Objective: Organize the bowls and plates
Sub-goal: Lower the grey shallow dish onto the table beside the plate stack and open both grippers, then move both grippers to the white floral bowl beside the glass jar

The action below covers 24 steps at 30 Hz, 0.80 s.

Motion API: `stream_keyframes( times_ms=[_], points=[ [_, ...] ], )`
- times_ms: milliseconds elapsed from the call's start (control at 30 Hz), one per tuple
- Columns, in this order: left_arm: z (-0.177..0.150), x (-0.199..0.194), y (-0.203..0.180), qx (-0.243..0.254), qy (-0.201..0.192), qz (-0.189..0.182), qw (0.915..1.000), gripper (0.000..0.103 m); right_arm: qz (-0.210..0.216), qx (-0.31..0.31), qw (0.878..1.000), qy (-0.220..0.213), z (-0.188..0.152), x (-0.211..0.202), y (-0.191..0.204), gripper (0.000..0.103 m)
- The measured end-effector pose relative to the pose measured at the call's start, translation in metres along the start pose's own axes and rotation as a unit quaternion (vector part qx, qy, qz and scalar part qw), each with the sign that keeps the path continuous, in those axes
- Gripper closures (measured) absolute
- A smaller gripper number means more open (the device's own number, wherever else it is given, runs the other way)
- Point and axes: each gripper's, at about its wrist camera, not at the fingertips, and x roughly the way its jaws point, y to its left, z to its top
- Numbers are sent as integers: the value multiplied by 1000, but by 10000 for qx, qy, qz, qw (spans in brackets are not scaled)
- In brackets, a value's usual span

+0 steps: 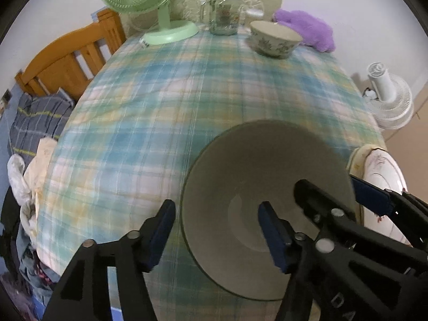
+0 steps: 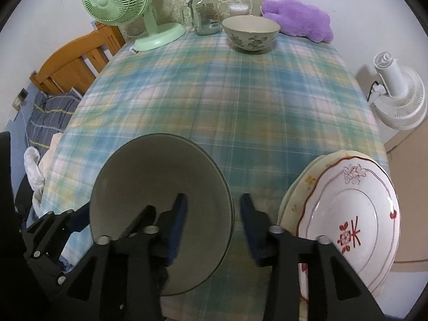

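Both grippers, left gripper (image 1: 215, 223) and right gripper (image 2: 212, 220), spread, straddling opposite rims of wide grey-white ceramic bowl (image 2: 149, 187), pads clear.

Both grippers point steeply down, side by side at the near edge of the scene. The left gripper (image 1: 216, 230) has its jaws parted, the left finger outside a bowl's rim and the right finger inside it (neither blue pad presses the wall). The right gripper (image 2: 214, 227) is also parted, straddling the opposite rim, its left finger inside and its right finger outside, pads clear of the rim.
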Motion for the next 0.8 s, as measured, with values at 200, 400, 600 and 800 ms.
stream_keyframes(
  times_ms=[200, 400, 600, 800],
  points=[
    [15, -21, 3, 392, -210, -284, 9986, 24, -186, 289, 9990, -298, 7, -25, 7, 32],
    [35, -41, 4, 612, -516, -526, 9954, 22, -257, 528, 9962, -639, 22, -48, 12, 32],
    [58, -57, -6, 736, -730, -645, 9925, 21, -691, 521, 9928, -832, 41, -70, 9, 28],
    [82, -63, -24, 736, -901, -676, 9909, 21, -779, 501, 9905, -1019, 66, -84, -12, 28]
  ],
)
